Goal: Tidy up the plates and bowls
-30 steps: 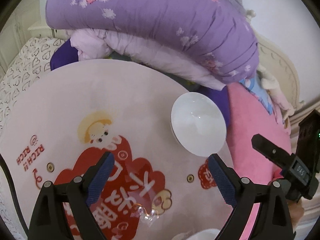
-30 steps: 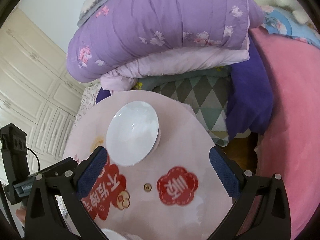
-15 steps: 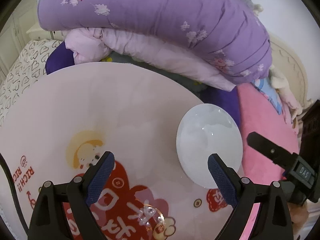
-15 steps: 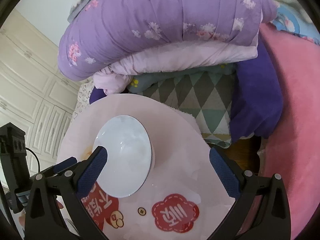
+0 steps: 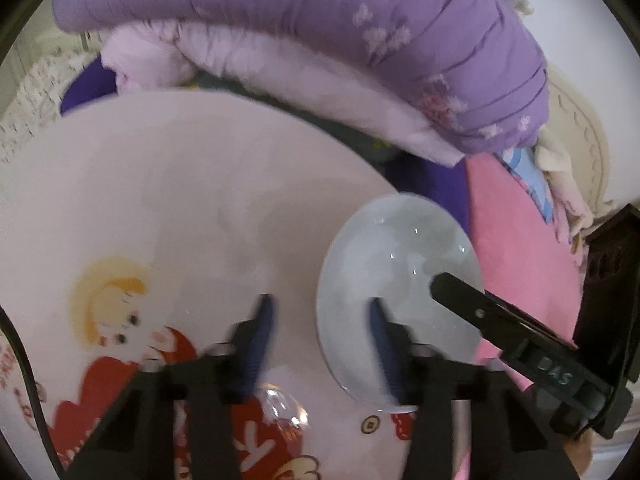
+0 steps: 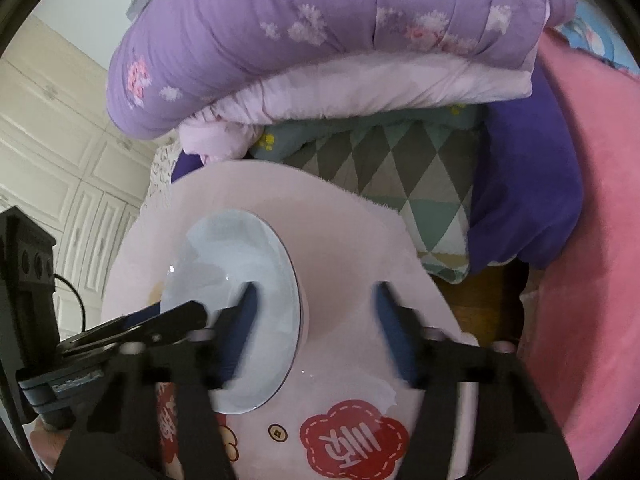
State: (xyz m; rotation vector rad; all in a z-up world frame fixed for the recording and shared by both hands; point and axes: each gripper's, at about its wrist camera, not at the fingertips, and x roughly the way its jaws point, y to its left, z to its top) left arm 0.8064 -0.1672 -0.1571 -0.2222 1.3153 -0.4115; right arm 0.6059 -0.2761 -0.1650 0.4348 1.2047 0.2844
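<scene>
Since 0.5 s ago, both of my grippers have narrowed their gaps and advanced onto the bowl's rim from opposite sides.

The purple quilt (image 6: 332, 40) lies folded on the bed behind the table. The round pink table (image 5: 192, 184) carries a cartoon print near its front edge. The white bowl (image 5: 396, 280) sits upright near the table's right-hand edge as seen from the left wrist camera.

My left gripper (image 5: 322, 344) is partly open. Its right finger sits inside the bowl and its left finger outside, over the tabletop. I cannot tell whether either pad touches the rim.

My right gripper (image 6: 316, 328) is partly open and mirrors this: left finger over the bowl's inside, right finger outside, above bare table. Contact with the rim cannot be confirmed.
</scene>
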